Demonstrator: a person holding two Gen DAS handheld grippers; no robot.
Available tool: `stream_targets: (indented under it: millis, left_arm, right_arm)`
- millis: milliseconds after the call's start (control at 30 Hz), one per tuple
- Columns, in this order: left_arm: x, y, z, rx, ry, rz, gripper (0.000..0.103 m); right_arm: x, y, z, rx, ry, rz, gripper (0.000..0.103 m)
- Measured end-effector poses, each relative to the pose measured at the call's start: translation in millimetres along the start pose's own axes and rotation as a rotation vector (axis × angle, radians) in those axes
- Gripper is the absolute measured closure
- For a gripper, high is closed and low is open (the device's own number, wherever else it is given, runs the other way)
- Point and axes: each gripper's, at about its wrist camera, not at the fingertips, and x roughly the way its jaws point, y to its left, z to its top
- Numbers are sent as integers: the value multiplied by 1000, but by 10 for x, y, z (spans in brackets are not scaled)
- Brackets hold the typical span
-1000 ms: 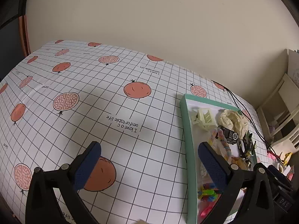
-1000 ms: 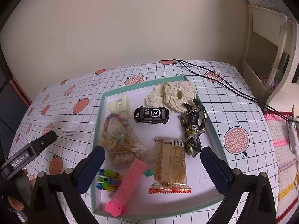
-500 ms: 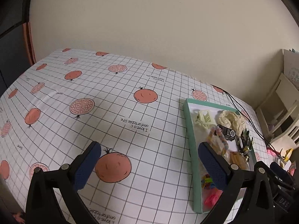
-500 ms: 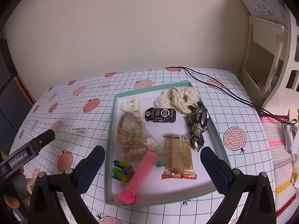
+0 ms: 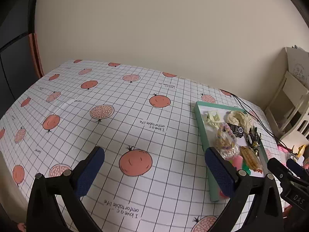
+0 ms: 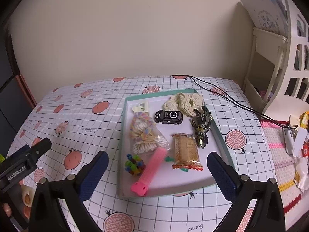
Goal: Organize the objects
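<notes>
While both tools were held above the table, the left gripper (image 5: pixel 154 172) was seen with its jaws spread wide, nothing between the blue pads (image 5: pixel 87 174), only the gridded fruit-print tablecloth (image 5: pixel 115 116) below. Off to its right the teal tray (image 5: pixel 201 135) was caught edge-on, well clear of the fingers.

Over on the right wrist view, the right gripper (image 6: pixel 157 174) was likewise held wide open and empty, its jaws framing the near end of the tray (image 6: pixel 121 135) without touching it. Inside the tray, running left to right, a bag of cotton swabs (image 6: pixel 146 137) was laid along the left side with a cream clip (image 6: pixel 141 107) behind it and a small multicoloured toy (image 6: pixel 134 165) in front. A pink strip-shaped item (image 6: pixel 152 170) was set diagonally beside them, its lower end near the front wall. A black toy car (image 6: pixel 169 117) was parked mid-tray, a wrapped cracker packet (image 6: pixel 186 150) nearer, a cream scrunchie (image 6: pixel 183 102) at the back, and a dark figurine (image 6: pixel 201 127) against the right wall. A black cable (image 6: pixel 222 92) was trailed across the cloth beyond.
</notes>
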Motion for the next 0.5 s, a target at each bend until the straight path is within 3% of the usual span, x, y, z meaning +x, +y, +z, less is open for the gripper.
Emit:
stream_targets:
  millis: [500]
  left_arm:
    - [-130,235,-466,45,-7,33,0]
  right_arm:
    - [-170,257,-426,-40,-19,28,0]
